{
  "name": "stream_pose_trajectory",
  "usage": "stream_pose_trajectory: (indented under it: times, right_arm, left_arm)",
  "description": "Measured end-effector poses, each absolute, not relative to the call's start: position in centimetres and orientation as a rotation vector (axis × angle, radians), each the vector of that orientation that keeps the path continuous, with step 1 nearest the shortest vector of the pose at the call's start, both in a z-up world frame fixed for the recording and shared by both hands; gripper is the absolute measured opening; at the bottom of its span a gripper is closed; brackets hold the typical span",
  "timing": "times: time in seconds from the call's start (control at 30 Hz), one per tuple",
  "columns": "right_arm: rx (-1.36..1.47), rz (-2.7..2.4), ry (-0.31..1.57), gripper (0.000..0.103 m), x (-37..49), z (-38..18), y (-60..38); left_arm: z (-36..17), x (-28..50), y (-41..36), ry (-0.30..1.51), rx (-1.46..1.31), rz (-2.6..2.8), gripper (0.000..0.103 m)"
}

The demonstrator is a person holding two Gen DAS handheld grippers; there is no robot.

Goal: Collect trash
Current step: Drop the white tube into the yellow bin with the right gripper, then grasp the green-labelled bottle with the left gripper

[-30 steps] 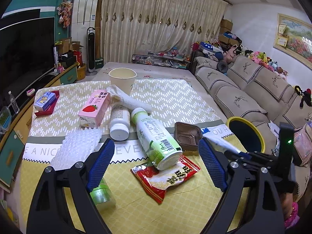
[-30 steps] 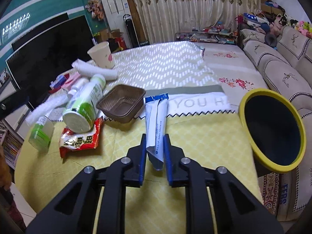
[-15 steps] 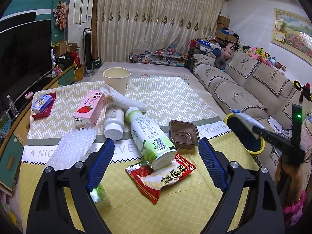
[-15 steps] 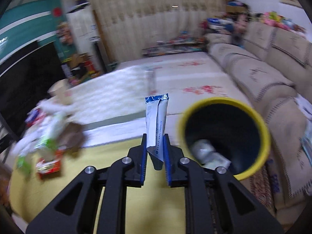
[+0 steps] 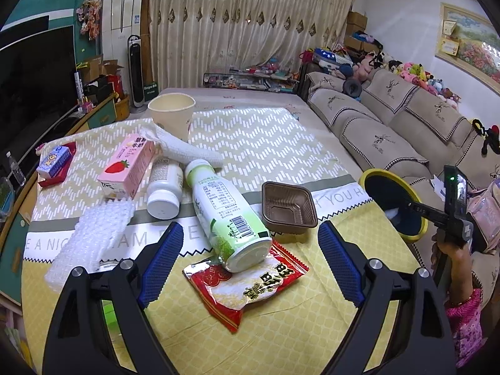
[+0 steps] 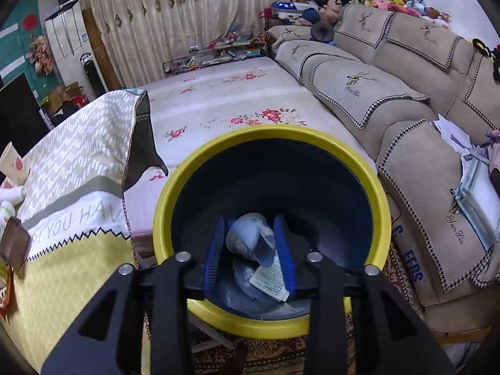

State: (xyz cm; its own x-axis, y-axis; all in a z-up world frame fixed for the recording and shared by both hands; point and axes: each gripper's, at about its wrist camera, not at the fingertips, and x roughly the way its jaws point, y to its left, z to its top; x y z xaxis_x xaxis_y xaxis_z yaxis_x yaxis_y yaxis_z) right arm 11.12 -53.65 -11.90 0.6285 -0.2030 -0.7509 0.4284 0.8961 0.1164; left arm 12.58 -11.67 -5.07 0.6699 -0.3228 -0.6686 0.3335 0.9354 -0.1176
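R gripper (image 6: 253,250) has swung from over the table to above the round yellow-rimmed dark bin (image 6: 379,218) beside the sofa, and its jaws have just been opening: the white-and-blue squeezed tube (image 6: 265,250) is let go, dropping between the pads into the bin w/ other scraps. L gripper (image 5: 247,259) hangs wide open, empty, over the green-and-white plastic bottle (image 5: 225,209) and red snack wrapper (image 5: 250,287), likely next.

Black tongs (image 6: 249,250), blue ribbed pads (image 6: 214,250)
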Motion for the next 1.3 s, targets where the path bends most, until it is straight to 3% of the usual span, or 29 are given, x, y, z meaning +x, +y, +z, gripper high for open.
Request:
stream_pose_trajectory:
  times: [0.47,0.63,0.93,1.03,1.3]
  right_arm:
    - [0.306,-0.333,0.786,0.040,10.4,-10.9,-52.9]
    - [0.311,-0.324,0.795,0.040,10.5,-11.3,-52.8]
    - [0.313,-0.309,0.801,0.042,10.7,-11.7,-52.5]
    - [0.314,-0.305,0.805,0.042,10.7,-11.8,-52.4]
    - [0.317,-0.299,0.799,0.042,10.5,-11.7,-52.3]
  left_arm:
    - [-9.8,15.4,-13.6,0.821,0.026,-0.274,0.086]
    - [-10.9,16.0,-13.9,0.829,0.042,-0.242,0.075]
    - [-12.3,16.5,-14.0,0.839,0.035,-0.233,0.071]
    - [-12.6,16.6,-14.1,0.842,0.040,-0.225,0.062]
    - [-12.3,16.2,-13.6,0.826,0.032,-0.231,0.059]
